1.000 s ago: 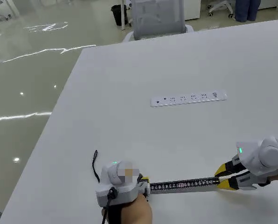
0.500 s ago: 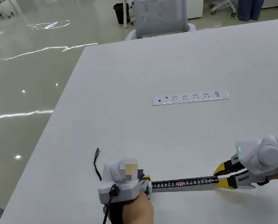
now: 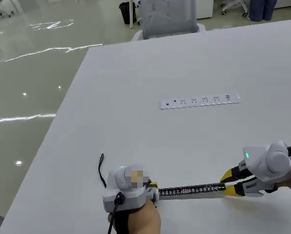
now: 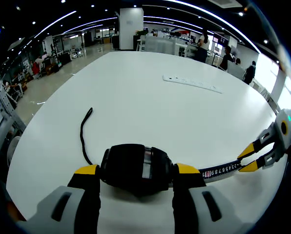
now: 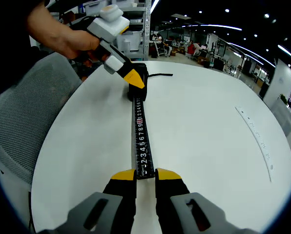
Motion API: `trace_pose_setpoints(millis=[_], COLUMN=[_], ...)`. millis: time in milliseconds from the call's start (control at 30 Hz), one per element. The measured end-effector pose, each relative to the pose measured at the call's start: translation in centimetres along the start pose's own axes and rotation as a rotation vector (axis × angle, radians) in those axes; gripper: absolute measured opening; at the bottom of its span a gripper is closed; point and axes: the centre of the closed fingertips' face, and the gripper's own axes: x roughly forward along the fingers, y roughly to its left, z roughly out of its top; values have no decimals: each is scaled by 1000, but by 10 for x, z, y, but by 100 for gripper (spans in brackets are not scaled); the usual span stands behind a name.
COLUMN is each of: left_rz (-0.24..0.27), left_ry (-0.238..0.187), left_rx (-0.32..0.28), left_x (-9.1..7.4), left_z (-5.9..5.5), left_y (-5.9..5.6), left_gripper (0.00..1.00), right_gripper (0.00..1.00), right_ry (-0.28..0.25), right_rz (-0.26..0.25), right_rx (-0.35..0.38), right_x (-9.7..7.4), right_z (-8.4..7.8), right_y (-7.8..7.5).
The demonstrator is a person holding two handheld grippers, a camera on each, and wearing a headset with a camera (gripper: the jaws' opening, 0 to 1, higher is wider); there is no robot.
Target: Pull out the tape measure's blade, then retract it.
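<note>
Case [image 4: 132,163] in left claw [image 4: 136,170] — blade [image 5: 139,131] in right claw [image 5: 145,174].

Glossy plastic tape case [image 4: 135,168], smooth matt table [image 3: 184,63]

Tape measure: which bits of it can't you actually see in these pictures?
Blade tip: right gripper view, covered by the right gripper's closed jaws.
Tape measure sides: left gripper view, covered by the left gripper's jaws.
Blade numbers: head view, too small.
Cord end: left gripper view, behind the tape measure.
</note>
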Motion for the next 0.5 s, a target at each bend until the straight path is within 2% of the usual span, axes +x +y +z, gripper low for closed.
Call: trace_pose_setpoints(millis=[500], left_rz=[5], left_ry=[-3], left_rx=[6], left_x=[0], left_z=[-1], left_y=[0], left_gripper=[56], right_gripper=[13], right_ry=[2], right_rz=[3], right_rx=[3], right_x=[5], right_z=[5], right_y=[2])
